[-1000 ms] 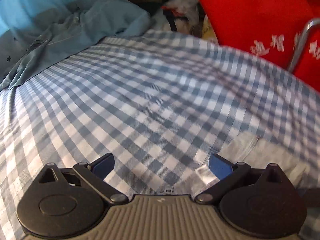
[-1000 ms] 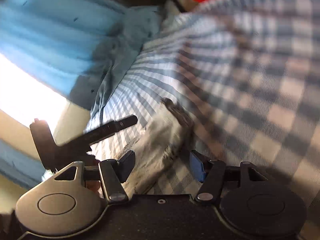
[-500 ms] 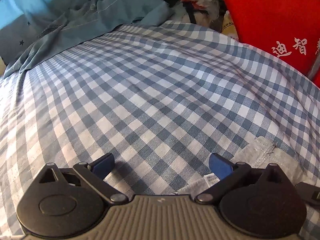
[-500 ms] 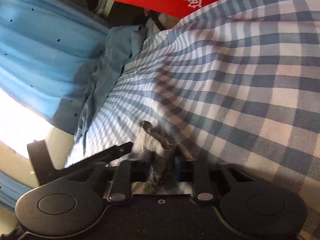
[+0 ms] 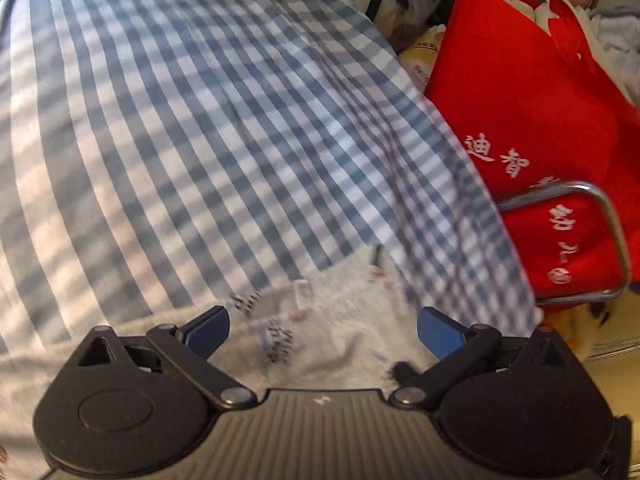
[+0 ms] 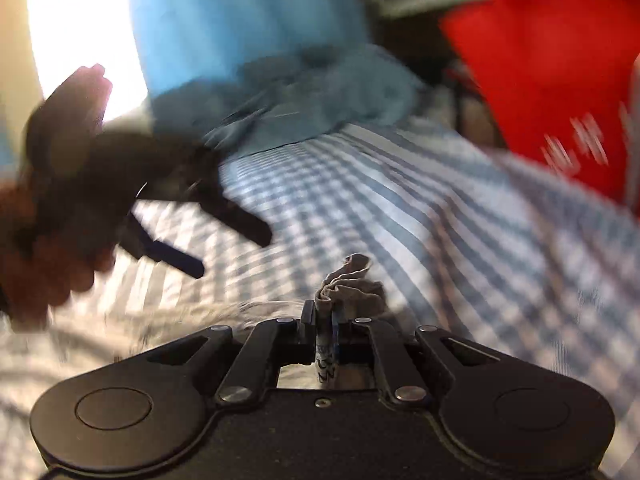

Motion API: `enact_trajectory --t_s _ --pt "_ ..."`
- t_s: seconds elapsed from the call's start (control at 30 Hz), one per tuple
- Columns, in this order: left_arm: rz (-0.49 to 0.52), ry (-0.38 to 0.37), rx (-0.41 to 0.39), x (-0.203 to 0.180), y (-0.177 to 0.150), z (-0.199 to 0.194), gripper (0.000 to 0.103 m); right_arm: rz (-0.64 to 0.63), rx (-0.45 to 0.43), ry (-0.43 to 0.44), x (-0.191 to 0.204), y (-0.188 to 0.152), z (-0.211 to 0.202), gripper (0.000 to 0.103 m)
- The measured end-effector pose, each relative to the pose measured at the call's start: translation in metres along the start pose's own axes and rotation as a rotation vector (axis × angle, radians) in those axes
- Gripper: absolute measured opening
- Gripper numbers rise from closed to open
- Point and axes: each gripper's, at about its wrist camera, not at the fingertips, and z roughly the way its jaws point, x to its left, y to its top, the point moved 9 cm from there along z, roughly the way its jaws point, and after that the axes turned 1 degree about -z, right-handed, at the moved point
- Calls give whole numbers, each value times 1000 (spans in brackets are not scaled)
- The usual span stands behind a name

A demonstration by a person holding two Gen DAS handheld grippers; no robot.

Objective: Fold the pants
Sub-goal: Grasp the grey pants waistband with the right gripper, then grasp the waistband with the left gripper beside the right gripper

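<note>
right wrist: jaws clamp pants (image 6: 348,280) over checked bedsheet (image 6: 460,220); left jaws apart

Soft grey knit cloth of the pants (image 6: 350,280), crumpled and matt, between the fingers (image 6: 308,320) of matt black plastic. Woven checked bedsheet (image 5: 180,128) ahead of the fingers, matt. Right of them, red fabric bag (image 5: 520,120); shiny metal tube (image 5: 612,232).

both wrist views sit low and close over the checked bedsheet (image 5: 200,140), facing forward; both catch the red bag (image 6: 560,60).
</note>
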Motion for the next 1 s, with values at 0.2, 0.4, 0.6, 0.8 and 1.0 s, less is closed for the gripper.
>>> enact_trajectory --t_s 0.2,0.4,0.6,0.8,1.0 --pt "-5 10 41 7 -10 8 102 -319 55 -26 50 -7 13 7" --pt "-33 14 65 20 -20 19 102 -445 81 -6 74 -16 19 7" --pt "-131 25 -4 38 -20 16 59 -450 89 3 82 -20 18 7" --pt "-186 -9 -89 39 -25 -2 8 -463 85 5 88 -20 14 6" --pt "-124 5 -199 38 -34 -49 7 -472 41 35 108 -9 -5 6"
